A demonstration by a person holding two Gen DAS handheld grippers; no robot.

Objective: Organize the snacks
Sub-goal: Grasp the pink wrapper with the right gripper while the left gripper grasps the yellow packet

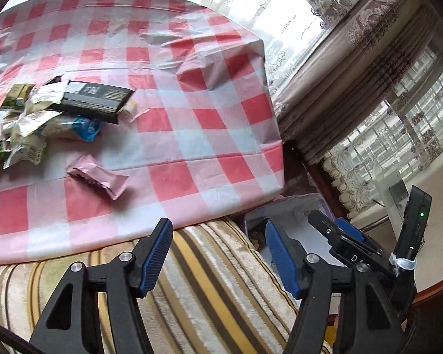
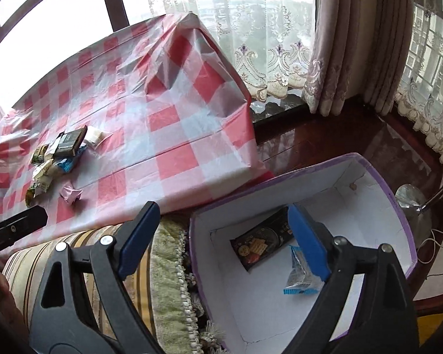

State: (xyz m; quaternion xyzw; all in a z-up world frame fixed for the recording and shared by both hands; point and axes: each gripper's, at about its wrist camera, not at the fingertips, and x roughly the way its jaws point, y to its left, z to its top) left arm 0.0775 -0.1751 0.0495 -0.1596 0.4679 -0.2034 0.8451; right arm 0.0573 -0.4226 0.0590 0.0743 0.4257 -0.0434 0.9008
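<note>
A pile of snack packets [image 1: 29,124] lies on the pink checked tablecloth [image 1: 192,118], with a black packet [image 1: 94,101] on top and a pink packet [image 1: 99,180] apart, nearer me. My left gripper [image 1: 218,253] hangs open and empty over the striped cushion, short of the table's edge. My right gripper [image 2: 221,215] stands open and empty above a purple-rimmed white box [image 2: 378,177]. On the box's floor lie a black cracker packet [image 2: 260,246] and a blue-and-clear packet [image 2: 299,277]. The pile [image 2: 59,153] also shows far left in the right wrist view.
A striped plush cushion [image 1: 206,280] sits between the table and me, with the box to its right. Lace curtains [image 2: 265,59] and a dark wooden sill [image 2: 325,135] lie behind. A metal lamp base [image 2: 410,197] stands right of the box.
</note>
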